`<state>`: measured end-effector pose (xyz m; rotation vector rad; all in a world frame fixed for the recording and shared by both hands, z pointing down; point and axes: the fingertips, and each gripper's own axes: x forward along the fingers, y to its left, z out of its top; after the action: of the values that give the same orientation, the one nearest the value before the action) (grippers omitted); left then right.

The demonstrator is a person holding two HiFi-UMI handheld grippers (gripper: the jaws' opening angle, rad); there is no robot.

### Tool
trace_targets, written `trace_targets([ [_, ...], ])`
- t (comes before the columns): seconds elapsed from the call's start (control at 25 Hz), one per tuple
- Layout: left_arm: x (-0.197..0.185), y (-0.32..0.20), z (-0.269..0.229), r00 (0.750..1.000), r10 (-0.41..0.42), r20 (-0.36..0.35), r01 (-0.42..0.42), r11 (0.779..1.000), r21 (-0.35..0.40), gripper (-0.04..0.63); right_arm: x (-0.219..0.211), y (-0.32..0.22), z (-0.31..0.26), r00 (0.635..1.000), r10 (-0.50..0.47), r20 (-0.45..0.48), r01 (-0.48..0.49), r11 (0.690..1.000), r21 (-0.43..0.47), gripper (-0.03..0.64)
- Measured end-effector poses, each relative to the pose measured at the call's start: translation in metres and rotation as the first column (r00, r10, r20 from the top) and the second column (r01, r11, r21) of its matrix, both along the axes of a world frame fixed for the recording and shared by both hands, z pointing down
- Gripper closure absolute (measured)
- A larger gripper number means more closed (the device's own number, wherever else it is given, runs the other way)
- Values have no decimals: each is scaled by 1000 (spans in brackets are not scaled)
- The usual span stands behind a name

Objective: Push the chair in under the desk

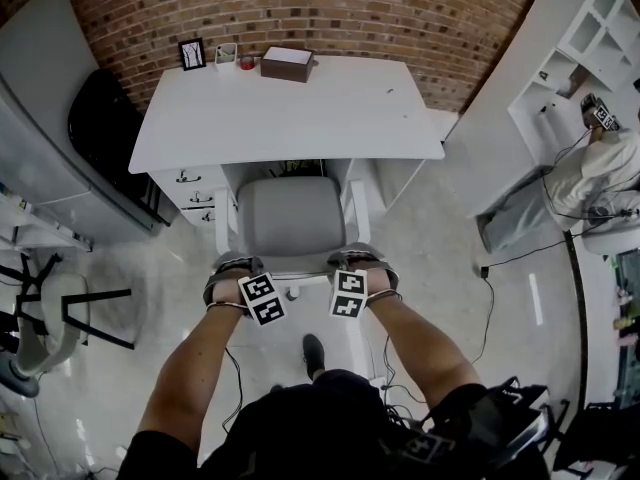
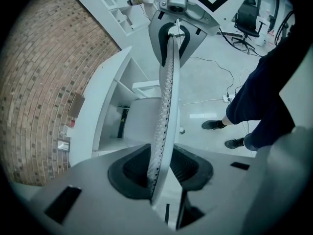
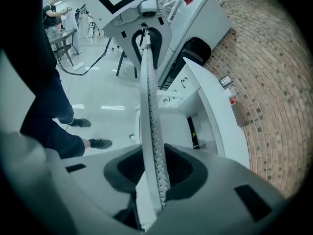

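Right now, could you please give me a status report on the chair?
Left gripper, right gripper shut on chair backrest. Seat partly under desk. No obstruction seen.

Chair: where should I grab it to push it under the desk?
The thin top edge of the backrest, from behind: it fits between the fingers, and the seat faces the desk opening. The left gripper and right gripper clamp it there.

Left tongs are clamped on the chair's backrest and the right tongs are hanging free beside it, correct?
Not quite. The right tongs are clamped on the backrest too: the right gripper view shows its perforated edge pinched between the jaws. The left tongs grip it as you said.
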<state>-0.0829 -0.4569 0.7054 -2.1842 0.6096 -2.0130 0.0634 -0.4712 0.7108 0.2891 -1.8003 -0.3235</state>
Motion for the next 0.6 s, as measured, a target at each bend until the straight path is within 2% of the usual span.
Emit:
trace_targets([
  [0.6, 3, -24, 3, 1000, -15, 7, 15, 1000, -7, 479, 4, -27, 2, 1000, -10, 1, 10, 1000, 22, 506],
])
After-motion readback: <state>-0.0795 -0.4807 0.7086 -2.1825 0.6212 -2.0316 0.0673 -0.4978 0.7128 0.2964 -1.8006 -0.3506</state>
